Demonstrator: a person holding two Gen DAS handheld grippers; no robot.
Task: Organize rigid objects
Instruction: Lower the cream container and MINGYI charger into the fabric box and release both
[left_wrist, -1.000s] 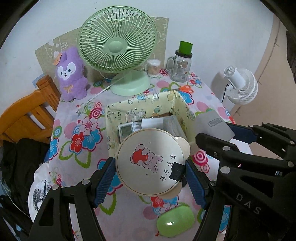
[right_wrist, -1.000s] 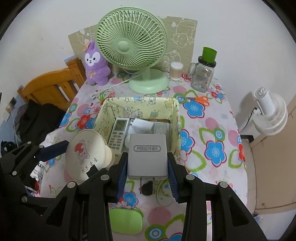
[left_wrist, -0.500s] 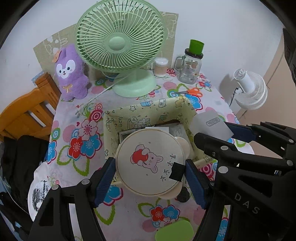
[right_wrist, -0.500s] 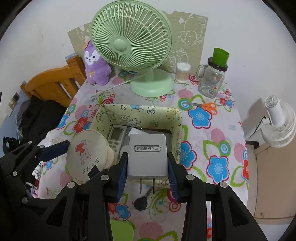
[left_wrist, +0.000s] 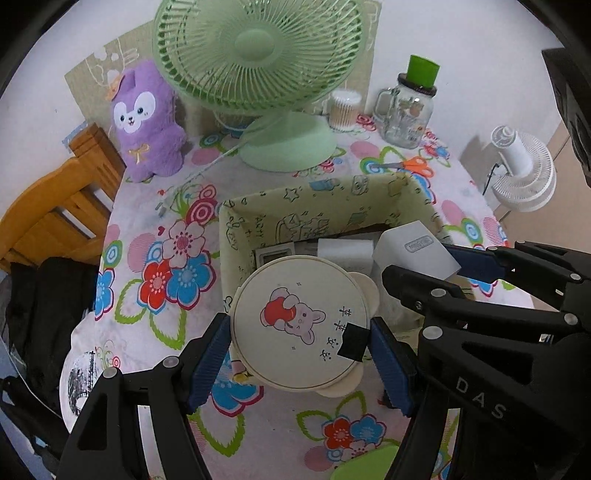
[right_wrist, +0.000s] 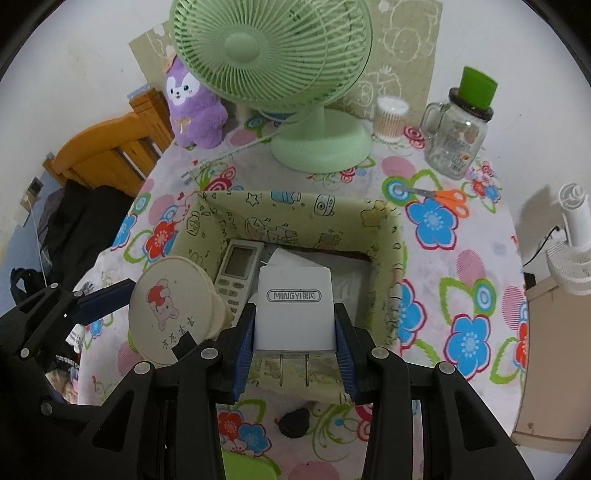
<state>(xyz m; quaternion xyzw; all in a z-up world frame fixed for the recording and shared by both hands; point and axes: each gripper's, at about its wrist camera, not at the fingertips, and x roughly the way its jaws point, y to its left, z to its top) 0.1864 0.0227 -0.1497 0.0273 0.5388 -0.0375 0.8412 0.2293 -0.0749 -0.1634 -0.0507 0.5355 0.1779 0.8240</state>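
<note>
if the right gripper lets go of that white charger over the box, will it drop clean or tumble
The white charger looks like a stiff, boxy plastic block, so it probably won't flex or roll. Its smooth sides sit between the right gripper pads, so it may slip out readily. It would land on the uneven remote and papers in the fabric box, so it will likely tip and settle tilted.

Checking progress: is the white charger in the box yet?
Not yet. The white charger is clamped in the right gripper, held above the box.

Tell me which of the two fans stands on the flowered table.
The big green fan, its round base planted on the tablecloth behind the fabric box. The small white fan stands off the table's right edge, lower down by the wall.
</note>
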